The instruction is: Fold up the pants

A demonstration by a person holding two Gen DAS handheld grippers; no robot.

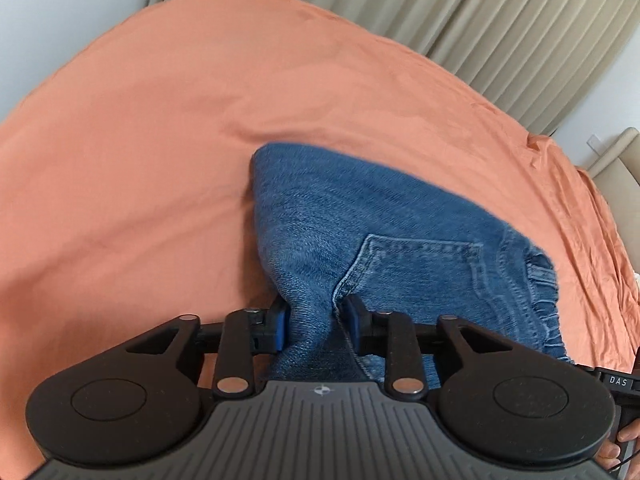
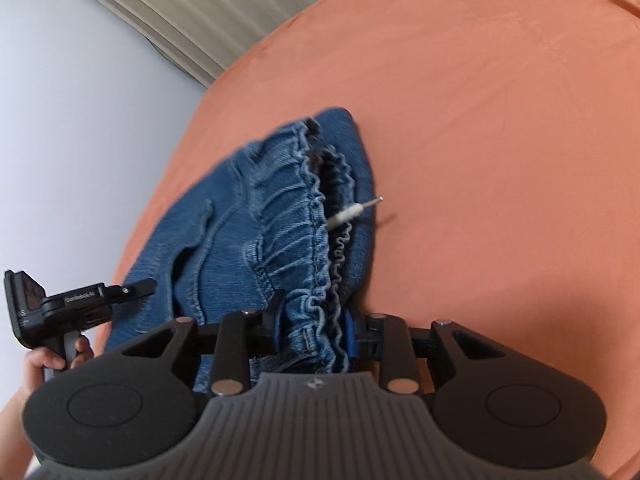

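Blue denim pants [image 1: 360, 220] hang bunched over the orange bed sheet [image 1: 160, 140], held up by both grippers. My left gripper [image 1: 318, 322] is shut on the denim near a back pocket [image 1: 420, 264]. My right gripper [image 2: 314, 328] is shut on the gathered elastic waistband [image 2: 304, 208]. A white drawstring tip [image 2: 354, 210] sticks out of the waistband. The left gripper's body [image 2: 64, 308] and the hand holding it show at the lower left of the right wrist view. The legs of the pants are hidden in the bundle.
The orange sheet [image 2: 500, 120] covers the whole bed. Beige pleated curtains [image 1: 460, 12] hang behind the bed, beside a white wall [image 2: 80, 120]. A beige headboard edge [image 1: 612, 156] stands at the far right.
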